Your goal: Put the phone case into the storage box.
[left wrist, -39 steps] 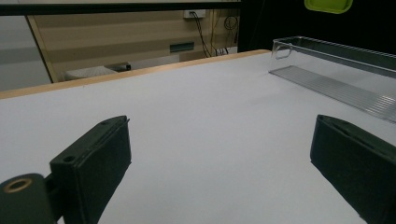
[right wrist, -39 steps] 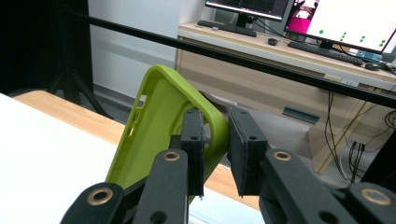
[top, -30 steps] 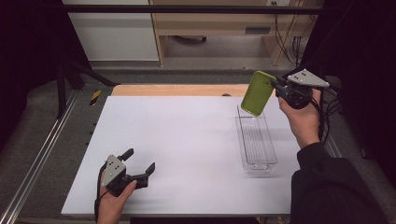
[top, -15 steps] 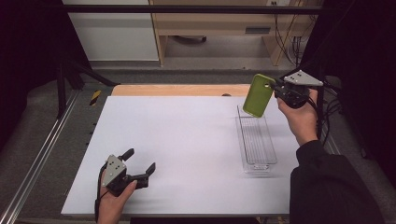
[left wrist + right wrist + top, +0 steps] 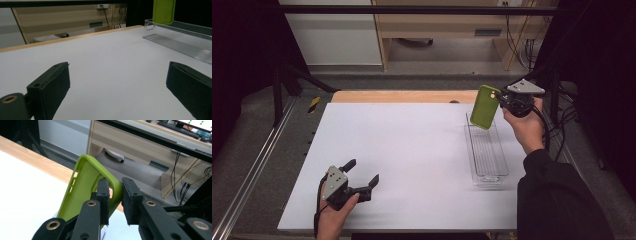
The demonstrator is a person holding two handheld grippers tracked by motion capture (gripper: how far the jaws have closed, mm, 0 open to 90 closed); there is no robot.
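**Right claw clamped on green phone case, over far end of clear tray**

Left claw [image 5: 362,176]: nearest, about 7 o'clock on the white counter [image 5: 412,150], resting low on the surface, held by the left hand [image 5: 334,220]. Jaws spread wide, nothing between them. The left gripper view confirms it: both black pads [image 5: 52,85] well apart, bare counter in the gap.

Clear tray [image 5: 486,150]: about 3 o'clock on the counter, long axis running near to far, ribbed floor, nothing lying in it. In the left gripper view it sits at 2 o'clock [image 5: 185,37].

Right claw [image 5: 499,100]: farther out, about 2 o'clock, held up off the counter by the right hand [image 5: 526,127], grey plate on top. Jaws clenched on the rim of the green phone case [image 5: 485,106]. In the right gripper view [image 5: 115,192] the two pads pinch one side wall of the case [image 5: 85,187], one pad inside the shell and one outside.

Case position: in the air, roughly upright, tilted a little, hollow side toward the claw. Lower edge is just above the tray's far end; cannot tell if it touches the tray wall. The left gripper view shows its bottom corner [image 5: 163,11] hanging over the tray's far rim.

Beyond the counter at 12 o'clock: wooden edge strip [image 5: 402,96], then a wooden cabinet [image 5: 447,25] with cables on the floor.
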